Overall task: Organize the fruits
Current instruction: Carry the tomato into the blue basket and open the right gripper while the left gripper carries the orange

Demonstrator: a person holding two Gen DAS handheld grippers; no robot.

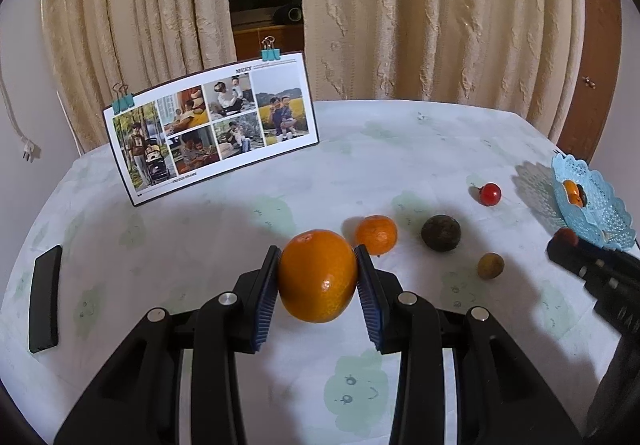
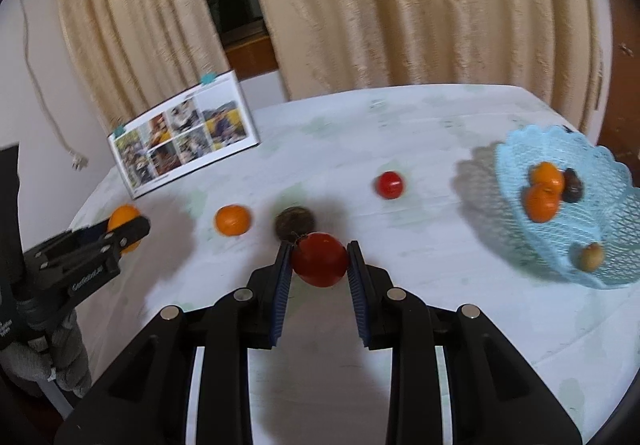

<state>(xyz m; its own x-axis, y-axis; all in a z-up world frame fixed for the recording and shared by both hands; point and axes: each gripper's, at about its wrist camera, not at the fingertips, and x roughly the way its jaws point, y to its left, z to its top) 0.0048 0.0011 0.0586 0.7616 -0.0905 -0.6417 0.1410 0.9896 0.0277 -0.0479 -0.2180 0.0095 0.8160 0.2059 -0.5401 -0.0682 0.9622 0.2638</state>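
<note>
Over the table (image 1: pixel 400 149) we're mid-carry with both tongs loaded. Left gripper (image 1: pixel 317 277) is clamped on the big orange (image 1: pixel 318 275), pads touching both sides. Right gripper (image 2: pixel 319 265) is pinching the red fruit (image 2: pixel 319 259), lifted near the dark fruit (image 2: pixel 295 223). Next move, we'd judge: carry both right to the blue basket (image 2: pixel 520 149) and release above the fruit already inside.
</note>
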